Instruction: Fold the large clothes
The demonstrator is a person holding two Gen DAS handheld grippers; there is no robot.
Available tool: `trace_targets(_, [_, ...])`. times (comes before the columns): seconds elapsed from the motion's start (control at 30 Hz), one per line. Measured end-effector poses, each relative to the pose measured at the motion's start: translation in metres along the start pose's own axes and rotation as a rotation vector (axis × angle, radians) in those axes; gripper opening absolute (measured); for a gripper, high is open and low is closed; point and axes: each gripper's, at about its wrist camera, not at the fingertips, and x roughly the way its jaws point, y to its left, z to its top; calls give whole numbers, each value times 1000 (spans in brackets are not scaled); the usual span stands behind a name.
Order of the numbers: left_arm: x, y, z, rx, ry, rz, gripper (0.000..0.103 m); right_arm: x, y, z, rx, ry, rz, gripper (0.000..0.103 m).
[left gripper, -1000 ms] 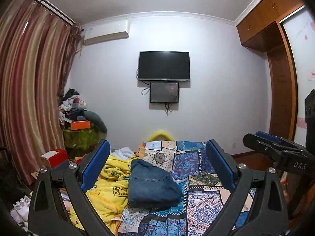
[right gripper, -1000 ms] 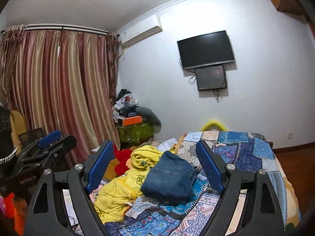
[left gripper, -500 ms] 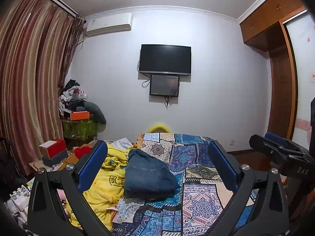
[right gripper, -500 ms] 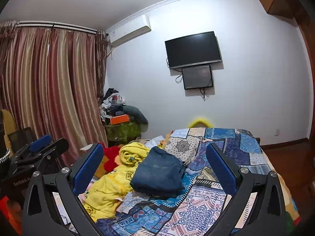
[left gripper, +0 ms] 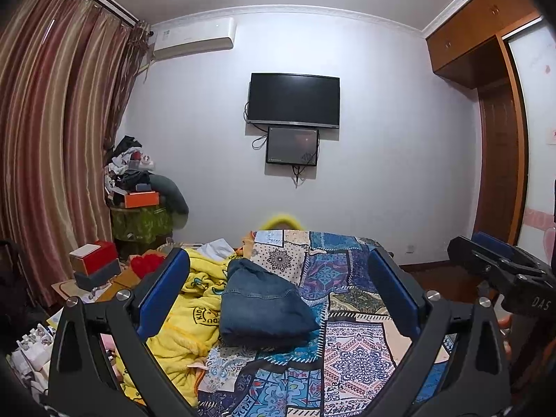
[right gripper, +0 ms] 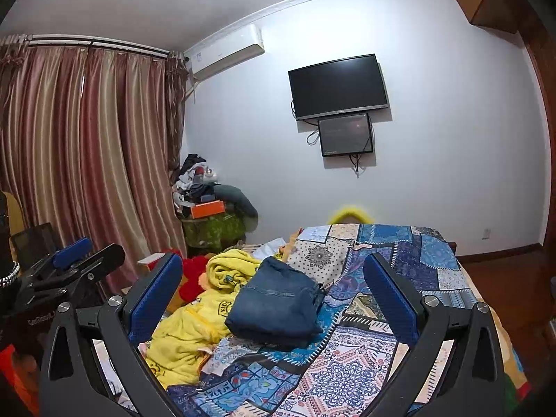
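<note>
Both tongs, left [left gripper: 278,299] and right [right gripper: 272,295], hang wide and empty above the bed [left gripper: 351,347], where folded jeans [left gripper: 260,307] sit beside a crumpled yellow robe [left gripper: 187,316]; next, pinch the robe's edge and spread it flat.

Home bedroom: bed w/ patchwork quilt [left gripper: 351,288], wall TV [left gripper: 293,100], curtains [right gripper: 87,146].

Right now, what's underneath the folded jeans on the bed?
The folded jeans lie on the patchwork quilt, their left edge against the yellow blanket. Anything beneath them is covered.
</note>
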Motion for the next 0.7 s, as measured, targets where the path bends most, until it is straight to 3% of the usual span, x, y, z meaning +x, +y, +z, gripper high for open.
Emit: trace_targets(0.7, [4, 0, -2, 8, 13, -9, 103, -5, 0, 0, -6, 7, -10, 103])
